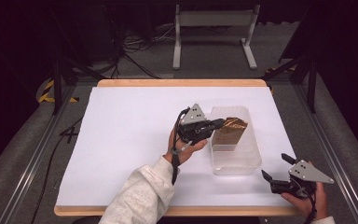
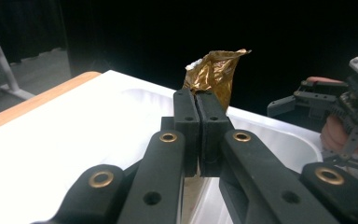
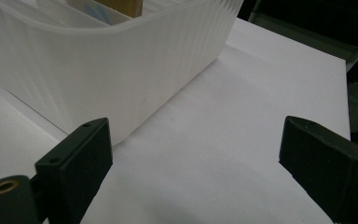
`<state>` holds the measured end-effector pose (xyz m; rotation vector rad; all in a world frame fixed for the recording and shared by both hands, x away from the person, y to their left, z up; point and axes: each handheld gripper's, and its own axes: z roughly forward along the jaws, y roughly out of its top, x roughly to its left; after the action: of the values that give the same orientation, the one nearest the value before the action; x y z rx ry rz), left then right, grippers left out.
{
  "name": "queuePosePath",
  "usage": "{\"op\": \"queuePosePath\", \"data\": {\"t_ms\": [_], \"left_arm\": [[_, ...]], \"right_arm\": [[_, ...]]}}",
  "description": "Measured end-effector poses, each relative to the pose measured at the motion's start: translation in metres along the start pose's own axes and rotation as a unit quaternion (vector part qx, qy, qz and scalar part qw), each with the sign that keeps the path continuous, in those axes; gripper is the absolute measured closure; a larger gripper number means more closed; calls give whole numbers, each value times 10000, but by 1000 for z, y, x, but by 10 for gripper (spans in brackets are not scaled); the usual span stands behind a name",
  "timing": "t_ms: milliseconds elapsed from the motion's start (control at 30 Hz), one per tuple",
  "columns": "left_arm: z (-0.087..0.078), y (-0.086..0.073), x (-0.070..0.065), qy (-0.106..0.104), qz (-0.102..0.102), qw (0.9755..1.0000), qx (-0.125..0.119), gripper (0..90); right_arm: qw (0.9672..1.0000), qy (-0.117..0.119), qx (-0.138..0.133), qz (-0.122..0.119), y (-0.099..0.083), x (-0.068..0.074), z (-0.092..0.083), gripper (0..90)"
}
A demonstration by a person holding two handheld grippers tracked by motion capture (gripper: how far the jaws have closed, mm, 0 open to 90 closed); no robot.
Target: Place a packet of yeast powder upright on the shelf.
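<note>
Left tool [image 1: 218, 123] is gripping a gold packet [image 1: 231, 130] over the clear tub [image 1: 242, 161], jaws closed tight. Right tool [image 1: 278, 168] is idling wide apart, holding nothing, near the worktop's [image 1: 121, 140] near right corner.

My left gripper [image 2: 199, 100] has its two black jaws pressed together on the lower edge of a crumpled gold foil wrapper [image 2: 216, 72], which stands up above the tips. Below lies the translucent plastic tub [image 2: 279, 135] on the white table cover [image 2: 65, 130], whose wooden edge [image 2: 32, 102] runs off left. My right gripper [image 2: 317, 100] sits farther off, its jaws apart.
</note>
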<state>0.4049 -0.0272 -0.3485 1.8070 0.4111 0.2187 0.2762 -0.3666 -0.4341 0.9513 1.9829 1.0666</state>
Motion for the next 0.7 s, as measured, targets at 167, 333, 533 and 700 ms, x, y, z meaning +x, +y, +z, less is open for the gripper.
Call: {"op": "queuePosePath", "data": {"t_ms": [167,333,533,700], "left_arm": [[-1,4,1,-20,139,9998,107,880],[-2,9,0,47,314,9993,200,867],[-4,13,-2,115,442,9987,234,828],[-12,18,-4,257,623,9974,273,768]], "right_arm": [[10000,-4,12,-9,0,-1,0,100],[10000,5,25,-10,-1,-1,0,100],[10000,2,50,-14,-1,0,1,99],[10000,13,58,-49,-1,0,1,98]]}}
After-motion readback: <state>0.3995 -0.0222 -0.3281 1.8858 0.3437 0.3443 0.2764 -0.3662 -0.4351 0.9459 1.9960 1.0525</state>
